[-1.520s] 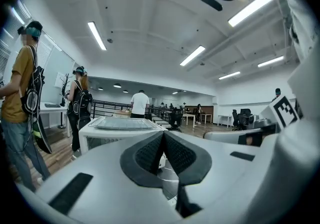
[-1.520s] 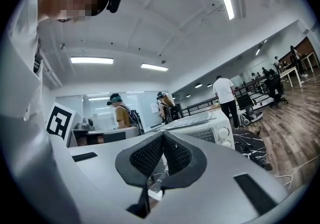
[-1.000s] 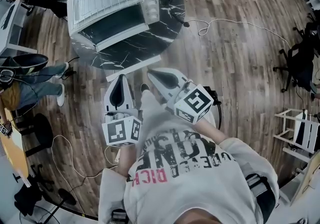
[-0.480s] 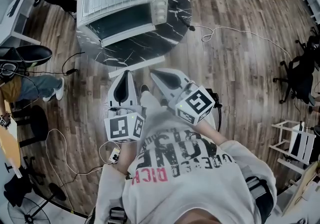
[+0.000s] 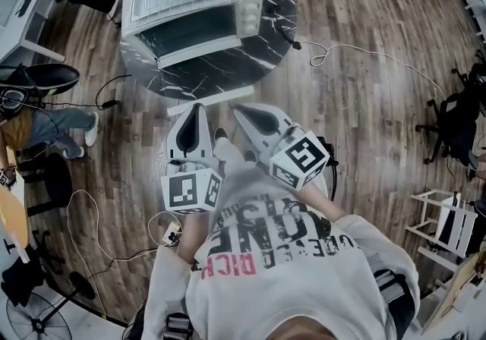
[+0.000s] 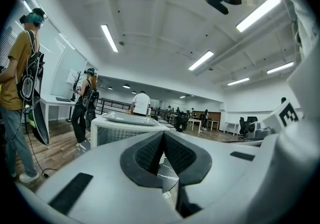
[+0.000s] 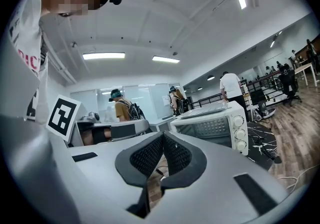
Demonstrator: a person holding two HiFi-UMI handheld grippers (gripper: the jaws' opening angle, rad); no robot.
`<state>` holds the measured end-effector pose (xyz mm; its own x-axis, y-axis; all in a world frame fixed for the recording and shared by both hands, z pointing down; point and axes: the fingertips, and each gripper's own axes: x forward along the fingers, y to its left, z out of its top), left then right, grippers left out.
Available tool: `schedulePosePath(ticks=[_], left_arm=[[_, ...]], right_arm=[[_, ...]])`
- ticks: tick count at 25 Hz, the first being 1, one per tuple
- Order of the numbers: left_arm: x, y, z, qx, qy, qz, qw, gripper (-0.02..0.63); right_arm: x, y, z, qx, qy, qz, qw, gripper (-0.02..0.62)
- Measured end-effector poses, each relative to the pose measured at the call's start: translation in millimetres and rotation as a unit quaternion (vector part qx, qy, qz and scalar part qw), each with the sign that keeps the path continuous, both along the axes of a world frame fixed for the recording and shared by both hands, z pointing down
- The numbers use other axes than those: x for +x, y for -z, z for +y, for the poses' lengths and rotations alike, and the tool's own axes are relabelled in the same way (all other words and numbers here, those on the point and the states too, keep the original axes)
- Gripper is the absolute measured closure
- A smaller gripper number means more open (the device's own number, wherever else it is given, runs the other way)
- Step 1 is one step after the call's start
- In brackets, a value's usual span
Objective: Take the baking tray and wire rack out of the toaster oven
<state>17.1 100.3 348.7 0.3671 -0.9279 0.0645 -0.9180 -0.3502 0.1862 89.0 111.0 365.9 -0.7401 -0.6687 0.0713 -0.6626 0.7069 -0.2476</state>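
Note:
The white toaster oven stands on a round black marble table, with its dark glass door facing me and its knobs at the right end. A flat grey ribbed sheet covers its roof. I cannot make out what is inside. My left gripper and right gripper are side by side just short of the table's near edge, both pointing level at the oven. Both are shut and hold nothing. The oven appears beyond the shut pads in the left gripper view and the right gripper view.
A white strip lies along the table's near edge. A cable runs over the wooden floor to the right. A person is at the left by desks. Office chairs and a white rack are at the right.
Both grippers have kept their place. The view has drifted, so oven and table sit a little further right. The person at the left has shifted their legs.

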Motion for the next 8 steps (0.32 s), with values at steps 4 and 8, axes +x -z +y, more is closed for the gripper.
schedulePosePath(ticks=[4,8], left_arm=[[1.4,-0.9,-0.9,-0.002,-0.002,0.001,1.0,0.603],[4.2,-0.9,-1.6,-0.001,-0.006,0.001,1.0,0.603]], right_arm=[[1.3,-1.5,-0.4,-0.003,0.0,-0.002,1.0,0.594],[2.9,-2.9,-1.6,-0.006,-0.002,-0.006,1.0,0.594]])
